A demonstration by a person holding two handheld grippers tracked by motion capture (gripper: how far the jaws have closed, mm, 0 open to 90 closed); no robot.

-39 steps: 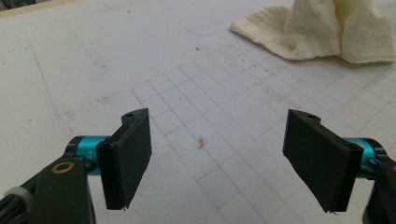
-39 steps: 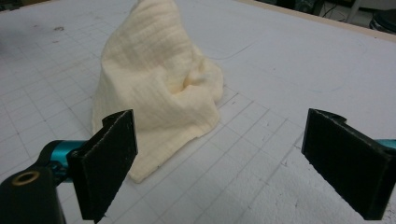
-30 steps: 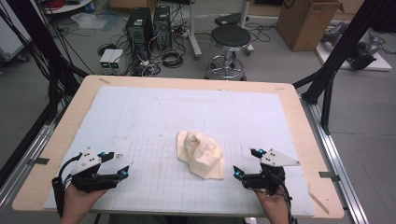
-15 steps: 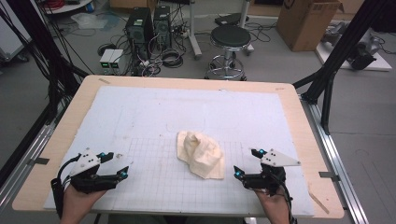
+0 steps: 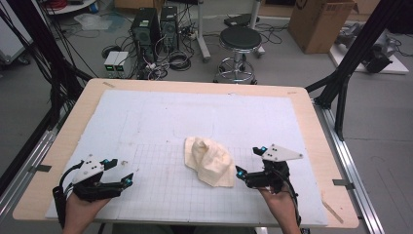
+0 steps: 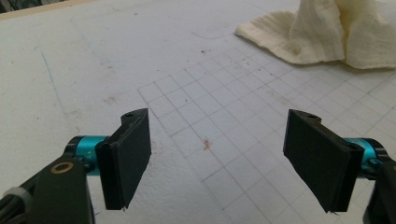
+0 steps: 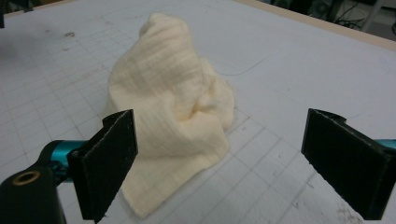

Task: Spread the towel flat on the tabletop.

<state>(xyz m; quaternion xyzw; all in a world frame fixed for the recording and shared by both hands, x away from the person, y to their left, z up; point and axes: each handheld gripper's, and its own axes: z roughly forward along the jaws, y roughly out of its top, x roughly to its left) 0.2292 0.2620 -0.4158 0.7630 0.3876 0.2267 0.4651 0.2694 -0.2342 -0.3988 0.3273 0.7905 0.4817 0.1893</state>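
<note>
Cloth (image 5: 209, 160) lies crumpled in a heap near the middle of the worktop (image 5: 195, 87), on the white mat (image 5: 160, 117), straddling the far edge of the printed grid. Cream colour, waffle-like weave. One peak stands up; a flat corner trails toward my side on the right.

My left gripper (image 5: 127, 174) sits low at the near left corner of the mat, well apart from the cloth. Jaws wide open, nothing between them. In the left gripper view (image 6: 217, 161) I see bare grid between the pads, a small reddish speck on the mat there, and the cloth (image 6: 327, 32) far off at upper right.

My right gripper (image 5: 247, 165) sits at the near right, just beside the cloth's right edge. Jaws wide open, nothing held. In the right gripper view (image 7: 219, 161) the cloth (image 7: 173, 107) rises straight ahead; its near corner lies flat on the grid beside my left pad. Whether that pad touches the fabric, I cannot tell. The right pad stands over bare mat, apart from the cloth.

Both hands enter from the near edge, left hand (image 5: 80, 209), right hand (image 5: 280, 204), each gripping its tool. Cable trails back from each.

Beyond the worktop: a stool (image 5: 238, 39), computer towers (image 5: 156, 27), a cardboard box (image 5: 319, 22) on the floor.
</note>
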